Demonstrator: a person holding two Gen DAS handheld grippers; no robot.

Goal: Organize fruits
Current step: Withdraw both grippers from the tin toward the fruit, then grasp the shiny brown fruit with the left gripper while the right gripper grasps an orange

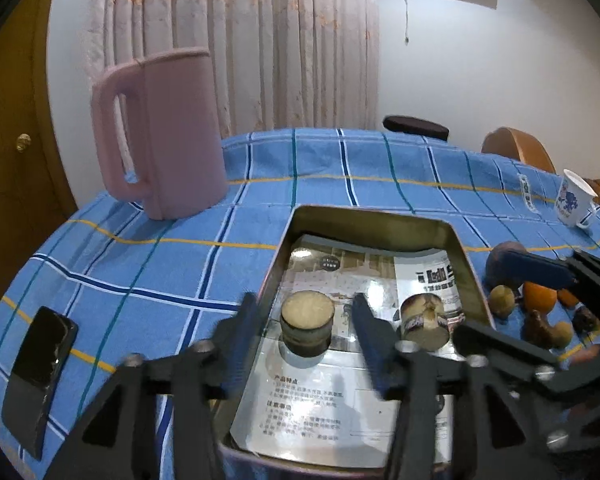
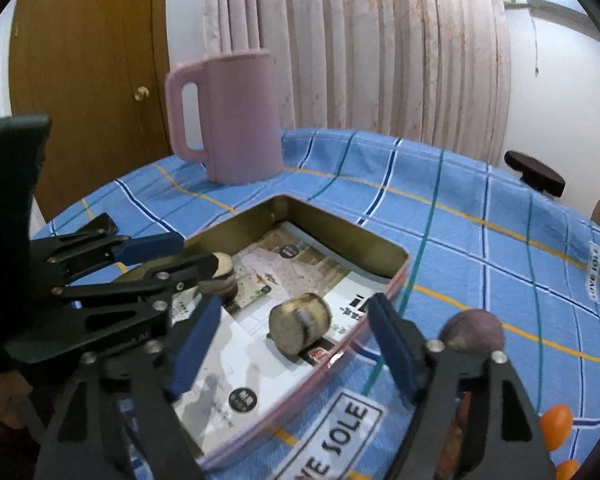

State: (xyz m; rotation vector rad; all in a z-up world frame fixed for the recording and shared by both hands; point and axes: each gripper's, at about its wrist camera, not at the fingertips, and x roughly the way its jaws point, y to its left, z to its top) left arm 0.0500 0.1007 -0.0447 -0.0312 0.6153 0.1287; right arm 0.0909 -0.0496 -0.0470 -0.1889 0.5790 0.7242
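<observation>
Upright fruit slice point(image 1: 307, 322) sits between the open left hand-held gripper point(image 1: 304, 320) fingers.

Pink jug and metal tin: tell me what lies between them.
Only bare tablecloth. In the right wrist view the blue checked cloth runs unbroken from the pink jug to the metal tin; the left wrist view shows the same.

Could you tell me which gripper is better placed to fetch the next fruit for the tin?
Probably the right gripper: it is open, and the purple fruit and oranges lie on its side of the tin. The left gripper hangs open over the tin.
</observation>
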